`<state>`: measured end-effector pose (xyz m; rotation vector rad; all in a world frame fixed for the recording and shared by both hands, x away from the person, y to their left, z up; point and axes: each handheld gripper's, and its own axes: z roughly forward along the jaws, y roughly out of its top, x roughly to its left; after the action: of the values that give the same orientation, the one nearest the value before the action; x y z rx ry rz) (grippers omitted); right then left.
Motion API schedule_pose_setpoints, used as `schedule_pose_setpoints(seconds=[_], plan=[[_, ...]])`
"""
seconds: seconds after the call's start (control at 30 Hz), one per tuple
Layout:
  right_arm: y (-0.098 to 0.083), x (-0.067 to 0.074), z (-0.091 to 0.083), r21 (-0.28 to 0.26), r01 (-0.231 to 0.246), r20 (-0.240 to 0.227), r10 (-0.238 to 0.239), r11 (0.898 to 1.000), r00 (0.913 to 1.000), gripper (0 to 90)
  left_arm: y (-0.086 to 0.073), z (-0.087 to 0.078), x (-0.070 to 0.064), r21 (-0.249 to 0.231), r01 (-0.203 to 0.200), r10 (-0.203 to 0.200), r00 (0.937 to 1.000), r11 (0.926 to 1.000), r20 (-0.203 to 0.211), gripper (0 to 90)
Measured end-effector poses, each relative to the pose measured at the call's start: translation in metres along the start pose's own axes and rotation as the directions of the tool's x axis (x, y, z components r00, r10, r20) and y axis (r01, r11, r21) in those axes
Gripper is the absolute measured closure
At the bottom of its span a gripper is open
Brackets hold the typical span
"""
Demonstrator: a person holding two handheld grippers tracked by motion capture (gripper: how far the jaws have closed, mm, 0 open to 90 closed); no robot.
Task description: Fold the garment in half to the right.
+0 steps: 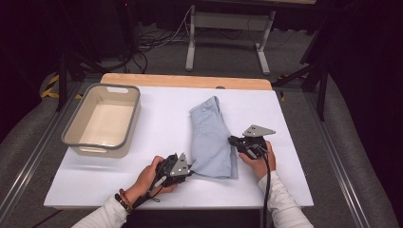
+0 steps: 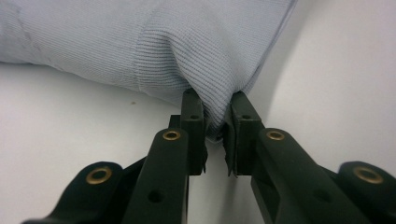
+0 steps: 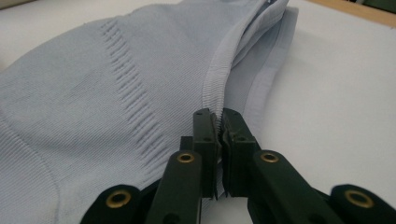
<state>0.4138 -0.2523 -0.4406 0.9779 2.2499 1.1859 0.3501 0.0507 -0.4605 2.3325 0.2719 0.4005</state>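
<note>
Pinching pale-blue garment (image 1: 212,140) — both grippers' fingers (image 2: 192,116) clamped.

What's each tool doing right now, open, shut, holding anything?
Left tool: shut on a bunched corner of the light blue garment.
Right tool: shut on the garment's ribbed edge.

Beige tub (image 1: 76,119) with grey rim, white table (image 1: 161,137), wooden far edge (image 1: 185,80)

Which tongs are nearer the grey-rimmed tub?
Left. The left tongs sit below and right of the tub, pinching the blue garment; the right tongs grip its far side.
</note>
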Motion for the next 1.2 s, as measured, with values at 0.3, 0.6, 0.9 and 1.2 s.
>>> schedule_pose_setpoints(seconds=[0.3,0.6,0.9,1.2], plan=[[0.007,0.002,-0.012,-0.054,-0.037,-0.023,0.036,0.998,0.9991,86.0,0.002,-0.022,-0.003,0.006,-0.027,0.027,0.9977,0.9996,-0.063,81.4],[0.009,0.017,-0.020,0.048,-0.007,-0.001,0.007,0.999,1.0000,86.0,-0.001,-0.028,-0.019,0.044,-0.037,0.039,0.9978,0.9984,-0.054,78.2],[0.004,0.020,-0.014,0.119,0.032,0.049,-0.038,0.992,0.9981,85.4,-0.003,-0.022,-0.024,0.023,-0.028,0.028,0.9995,0.9993,-0.016,56.7],[-0.002,0.021,-0.003,0.114,0.068,0.075,-0.077,0.991,0.9942,84.3,-0.005,-0.012,-0.022,0.052,-0.039,0.039,0.9992,0.9979,0.004,80.4]])
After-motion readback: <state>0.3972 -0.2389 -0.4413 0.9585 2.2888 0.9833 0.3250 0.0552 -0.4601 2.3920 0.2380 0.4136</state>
